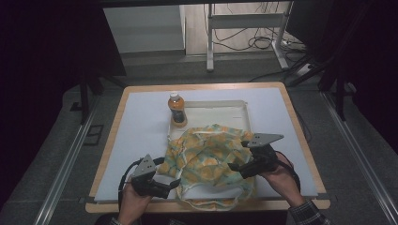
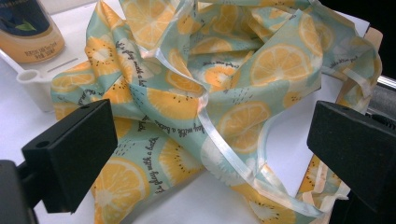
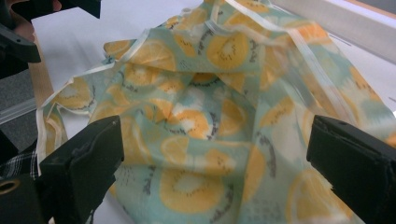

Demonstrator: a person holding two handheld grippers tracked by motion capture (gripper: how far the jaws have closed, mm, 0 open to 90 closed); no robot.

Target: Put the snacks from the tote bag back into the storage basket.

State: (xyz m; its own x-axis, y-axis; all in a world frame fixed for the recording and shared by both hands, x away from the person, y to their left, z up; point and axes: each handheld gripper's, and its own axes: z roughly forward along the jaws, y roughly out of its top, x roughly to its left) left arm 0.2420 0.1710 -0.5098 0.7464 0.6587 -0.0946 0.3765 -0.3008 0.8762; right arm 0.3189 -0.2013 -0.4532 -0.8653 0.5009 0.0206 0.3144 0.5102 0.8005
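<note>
High view, nearest edge first: the person's two hands come in from the bottom, each holding a black two-jaw gripper. The left gripper sits at the near left edge of the crumpled pale-green cloth printed with orange citrus slices, and the right gripper lies at the cloth's right side. Left gripper view shows its fingers spread wide, with the cloth's folds and white ribbon trim lying between and beyond them, nothing pinched. Right gripper view shows the same: its fingers stand wide apart over the printed fabric, gripping nothing.

The cloth rests on the white sheet covering the wooden desk, bunched in the near middle, its near hem reaching the desk's front edge and its far part draped over the near rim of a shallow cream plastic tray. Farther back, an amber bottle with an orange cap and dark label stands upright in the tray's far left corner.
</note>
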